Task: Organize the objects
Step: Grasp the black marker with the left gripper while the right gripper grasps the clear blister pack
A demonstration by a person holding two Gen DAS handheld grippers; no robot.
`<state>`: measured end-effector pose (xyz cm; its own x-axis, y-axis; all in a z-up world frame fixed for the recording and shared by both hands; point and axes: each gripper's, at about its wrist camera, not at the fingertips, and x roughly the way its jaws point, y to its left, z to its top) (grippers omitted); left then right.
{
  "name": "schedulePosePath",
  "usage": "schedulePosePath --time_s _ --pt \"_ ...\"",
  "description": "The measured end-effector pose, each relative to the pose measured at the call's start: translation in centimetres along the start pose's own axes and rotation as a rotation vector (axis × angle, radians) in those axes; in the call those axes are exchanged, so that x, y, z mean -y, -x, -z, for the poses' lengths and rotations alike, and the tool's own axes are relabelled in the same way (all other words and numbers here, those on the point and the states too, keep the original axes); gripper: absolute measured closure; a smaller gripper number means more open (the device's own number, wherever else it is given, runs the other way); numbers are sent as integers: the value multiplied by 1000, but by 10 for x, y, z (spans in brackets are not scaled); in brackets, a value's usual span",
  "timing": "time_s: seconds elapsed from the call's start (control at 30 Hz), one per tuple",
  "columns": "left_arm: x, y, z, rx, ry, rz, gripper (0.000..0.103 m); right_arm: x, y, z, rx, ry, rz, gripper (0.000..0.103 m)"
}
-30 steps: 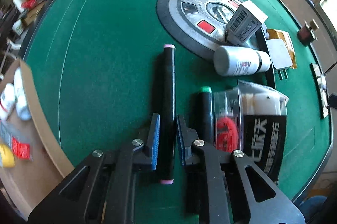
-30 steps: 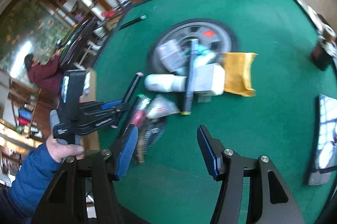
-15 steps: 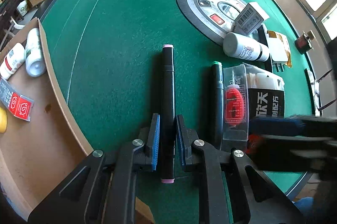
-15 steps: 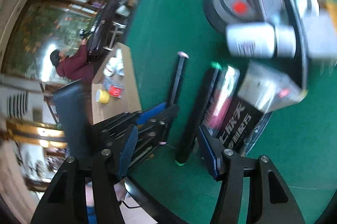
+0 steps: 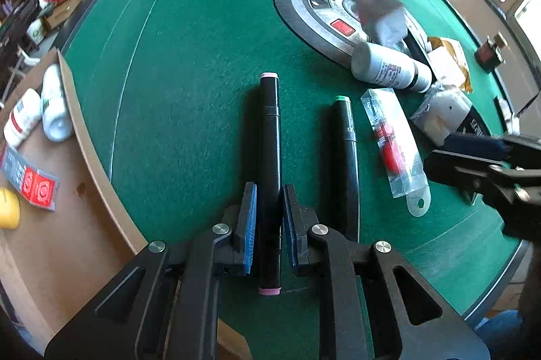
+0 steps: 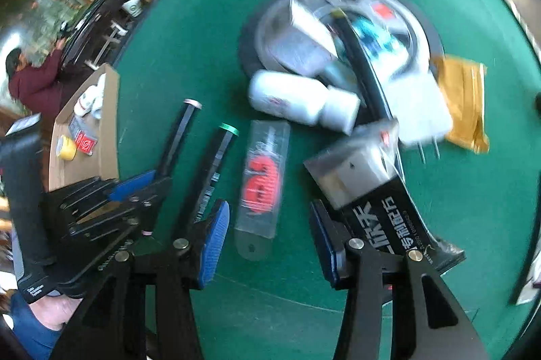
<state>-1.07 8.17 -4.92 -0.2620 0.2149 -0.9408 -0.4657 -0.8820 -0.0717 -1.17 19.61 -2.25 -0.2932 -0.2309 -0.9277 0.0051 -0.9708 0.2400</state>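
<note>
Looking down two handheld grippers at a green felt desk [image 5: 189,62] scattered with small things. Left gripper [image 5: 268,218] gripping a black marker with pink caps [image 5: 269,157], blue-padded fingers [image 5: 248,214] clenched on its lower barrel, long axis running straight ahead along the fingers and away from the camera; whether lifted or resting on the felt, impossible to tell. Just to its right and parallel, lying on the desk, a second black marker with a green cap [image 5: 345,153], then a clear pack holding something red [image 5: 392,143]. Right gripper [image 6: 267,234] hovering with fingers spread wide and grasping nothing, the red pack [image 6: 262,180] lying just ahead between them, pointing lengthways away, and the green-capped marker [image 6: 214,170] just outside its left finger. Beyond, a white bottle [image 6: 294,97] on its side, touching a pile of boxes on a round grey disc [image 5: 318,4]. Off the desk's left edge, a cardboard box [image 5: 72,123] holding white bottles, likely the place for sorted things, lying nearer the left gripper.
</note>
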Motion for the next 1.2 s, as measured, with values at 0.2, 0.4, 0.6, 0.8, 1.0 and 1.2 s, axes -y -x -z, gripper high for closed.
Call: schedulePosePath --time_s 0.2,0.4,0.6,0.8,1.0,1.2 --pt "4 -3 -6 -4 -39 -21 88 -7 -22 -7 -23 62 105 55" --pt "7 -3 -6 13 -38 -37 87 -1 -34 -5 -11 119 176 77" --pt "3 2 8 50 6 7 89 5 -10 13 26 121 128 77" --pt "1 17 15 69 59 41 89 5 11 25 59 105 86 77" --pt "5 35 21 95 75 55 89 -7 15 24 74 116 40 77" --pt "-3 62 33 133 115 65 89 -27 24 27 95 163 -3 77"
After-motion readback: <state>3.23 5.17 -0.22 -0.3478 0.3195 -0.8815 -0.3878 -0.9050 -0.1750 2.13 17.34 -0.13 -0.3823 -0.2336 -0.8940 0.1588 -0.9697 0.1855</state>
